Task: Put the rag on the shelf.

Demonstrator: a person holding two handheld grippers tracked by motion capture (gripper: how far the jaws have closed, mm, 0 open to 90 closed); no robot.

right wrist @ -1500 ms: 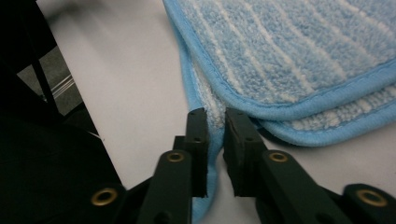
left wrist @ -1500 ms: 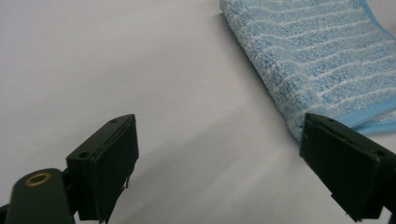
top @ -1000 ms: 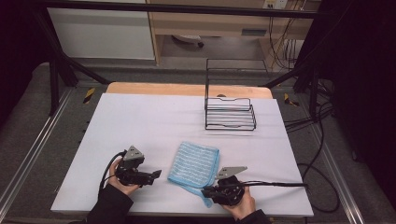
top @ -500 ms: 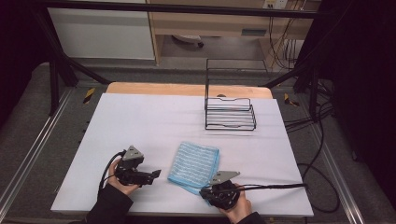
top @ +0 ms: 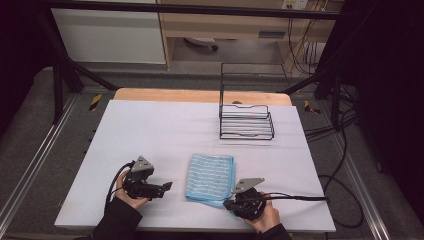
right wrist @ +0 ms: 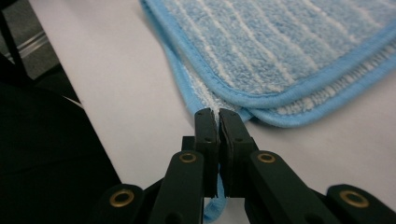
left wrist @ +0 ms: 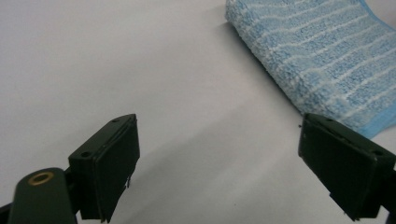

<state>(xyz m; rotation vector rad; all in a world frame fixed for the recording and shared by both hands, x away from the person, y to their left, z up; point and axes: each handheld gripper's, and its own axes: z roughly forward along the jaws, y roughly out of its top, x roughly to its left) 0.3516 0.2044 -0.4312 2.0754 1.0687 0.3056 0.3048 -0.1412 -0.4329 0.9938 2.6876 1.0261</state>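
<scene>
A folded blue towel with white stripes lies flat on the white table, near its front edge. My right gripper is at the towel's near right corner. In the right gripper view the jaws are shut on the lower layer's blue hem, and a bit of the towel pokes out behind the pads. My left gripper rests to the left of the towel and points toward it. Its jaws stand wide open with bare table between them, and the towel lies ahead to the right.
A black wire rack stands at the back right of the table, with a wooden strip behind it. Cables trail off the right side. Metal rails run along both sides.
The right gripper has shifted slightly at the towel's near corner, and the towel's near edge has been drawn in. The left gripper has not moved.
</scene>
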